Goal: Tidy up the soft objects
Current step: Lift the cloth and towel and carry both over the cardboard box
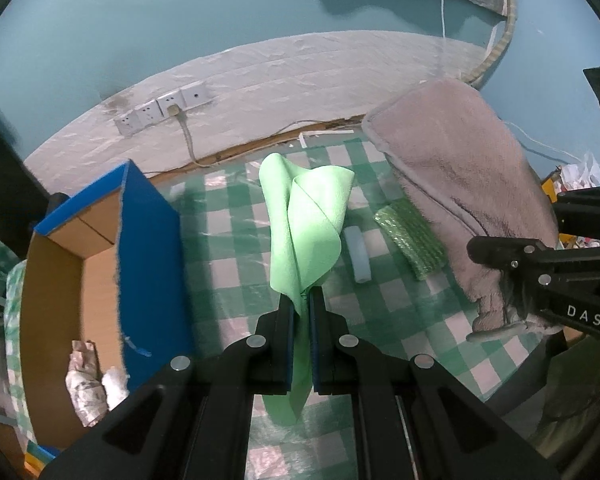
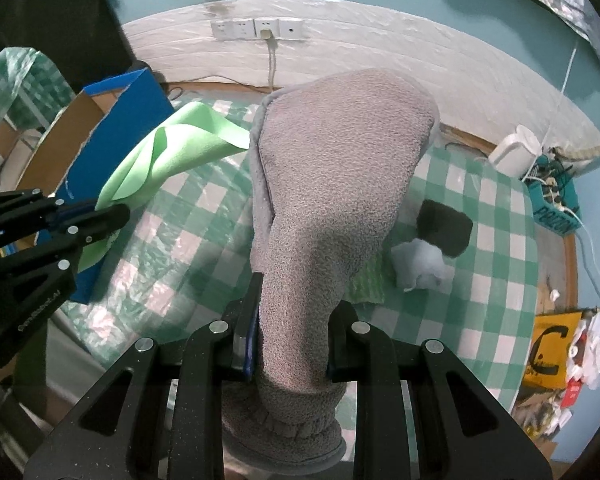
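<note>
**A:** So what's your left gripper point(image 1: 300, 300) doing right now?

**B:** It's clamped on the green cloth point(image 1: 306, 224). Your jaws are squeezed tight on a pinched fold, most of the cloth stands up past the fingertips, and a tail hangs down between the fingers toward the camera. It's lifted above the checkered tablecloth point(image 1: 228, 224), just right of the blue cardboard box point(image 1: 152, 248).

**A:** And your right one?

**B:** Your right gripper point(image 2: 292, 320) is gripping the gray towel point(image 2: 332, 168). The jaws are closed on it but held fairly wide apart, since the bunched towel is thick. The bulk of it rises up in front of the camera, and a wrinkled wad sags below the fingers.

**A:** Anything left on the table?

**B:** Yep. In the left view there's a green bubble-wrap piece point(image 1: 414, 236) and a pale blue foam tube point(image 1: 358, 254) lying side by side, between the cloth and the towel. In the right view, a black sponge point(image 2: 444, 228) sits touching a white wad of something soft point(image 2: 418, 264), off to the right of the towel.

**A:** What's in the box?

**B:** Crumpled paper point(image 1: 86, 380) at the bottom, near its blue wall.
</note>
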